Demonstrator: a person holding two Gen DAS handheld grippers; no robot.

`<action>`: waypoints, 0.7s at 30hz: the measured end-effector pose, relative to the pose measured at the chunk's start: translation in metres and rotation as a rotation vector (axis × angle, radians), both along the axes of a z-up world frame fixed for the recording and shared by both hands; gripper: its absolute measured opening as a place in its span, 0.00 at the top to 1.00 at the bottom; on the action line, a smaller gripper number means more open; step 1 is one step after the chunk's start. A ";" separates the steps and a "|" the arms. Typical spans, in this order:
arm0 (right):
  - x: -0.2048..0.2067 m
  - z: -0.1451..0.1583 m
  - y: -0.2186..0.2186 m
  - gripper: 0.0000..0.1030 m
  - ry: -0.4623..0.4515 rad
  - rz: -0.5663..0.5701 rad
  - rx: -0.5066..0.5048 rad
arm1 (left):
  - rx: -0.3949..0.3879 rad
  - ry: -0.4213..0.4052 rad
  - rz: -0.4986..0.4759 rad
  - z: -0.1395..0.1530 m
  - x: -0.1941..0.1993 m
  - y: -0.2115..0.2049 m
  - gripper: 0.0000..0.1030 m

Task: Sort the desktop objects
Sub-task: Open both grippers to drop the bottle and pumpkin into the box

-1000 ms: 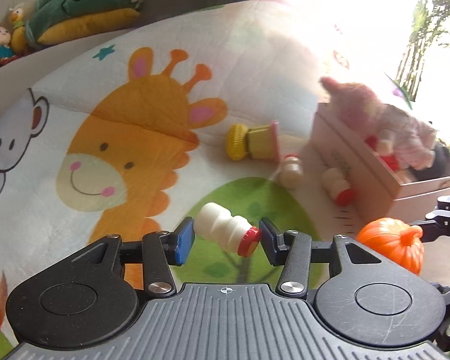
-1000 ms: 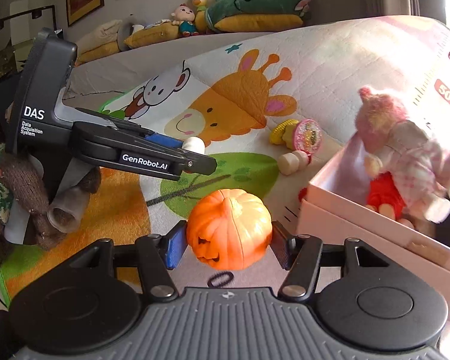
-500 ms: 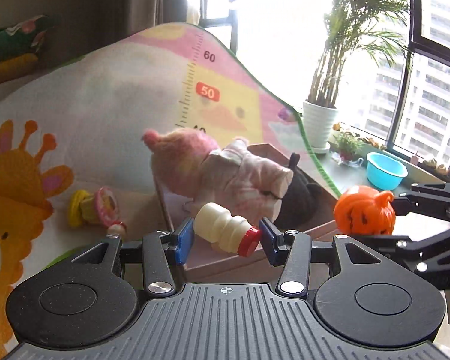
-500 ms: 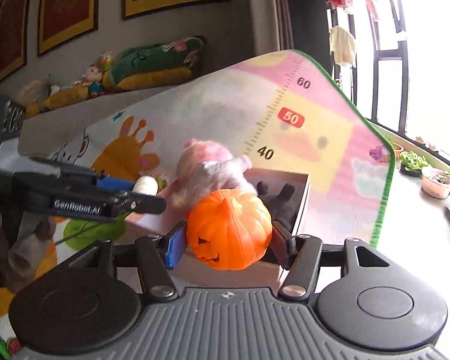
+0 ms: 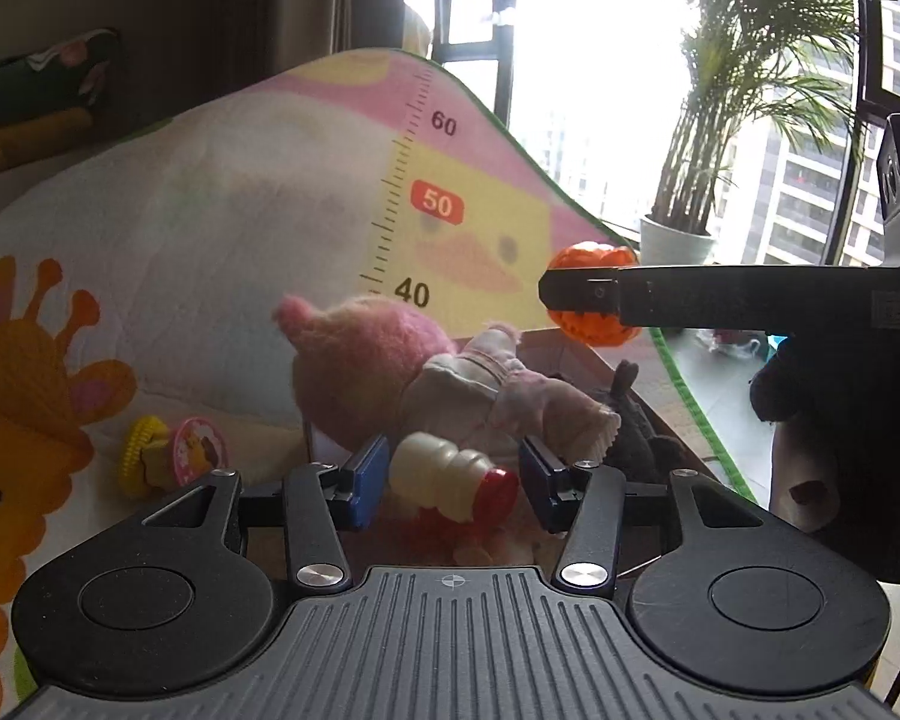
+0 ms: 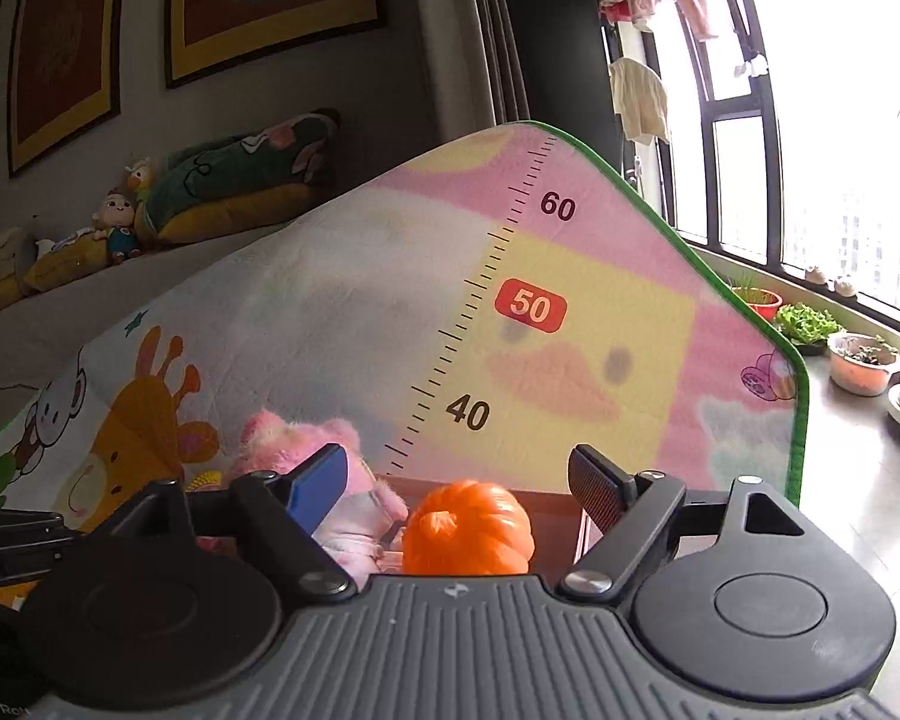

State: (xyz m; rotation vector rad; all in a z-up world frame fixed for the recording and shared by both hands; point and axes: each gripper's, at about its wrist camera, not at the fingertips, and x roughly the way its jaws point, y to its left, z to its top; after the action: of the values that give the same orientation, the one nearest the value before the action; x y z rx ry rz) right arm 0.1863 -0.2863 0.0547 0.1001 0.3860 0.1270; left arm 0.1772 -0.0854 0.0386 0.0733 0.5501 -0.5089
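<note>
Black fingers (image 5: 370,479) (blue pads), silver screws

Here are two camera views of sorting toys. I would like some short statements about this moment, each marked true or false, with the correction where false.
1. The left claw grips a white bottle with a red cap. True.
2. The right claw is shut tight on the orange pumpkin. False: its jaws stand wide apart and the pumpkin touches neither pad.
3. A pink plush toy lies partly in the box. True.
4. The number in the red label on the play mat is 60. False: it is 50.
</note>
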 end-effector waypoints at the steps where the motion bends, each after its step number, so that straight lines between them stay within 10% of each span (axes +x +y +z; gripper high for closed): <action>1: 0.000 -0.002 0.001 0.21 0.001 -0.004 -0.009 | -0.005 0.006 0.001 -0.001 0.001 0.003 0.38; 21: -0.045 -0.015 0.086 0.21 0.017 0.167 -0.163 | -0.039 0.092 0.151 -0.027 -0.009 0.107 0.08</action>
State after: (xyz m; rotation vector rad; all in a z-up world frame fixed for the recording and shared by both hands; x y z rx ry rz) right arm 0.1414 -0.2000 0.0393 -0.0921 0.4196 0.2589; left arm 0.1684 0.0220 0.0112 -0.0289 0.6299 -0.3773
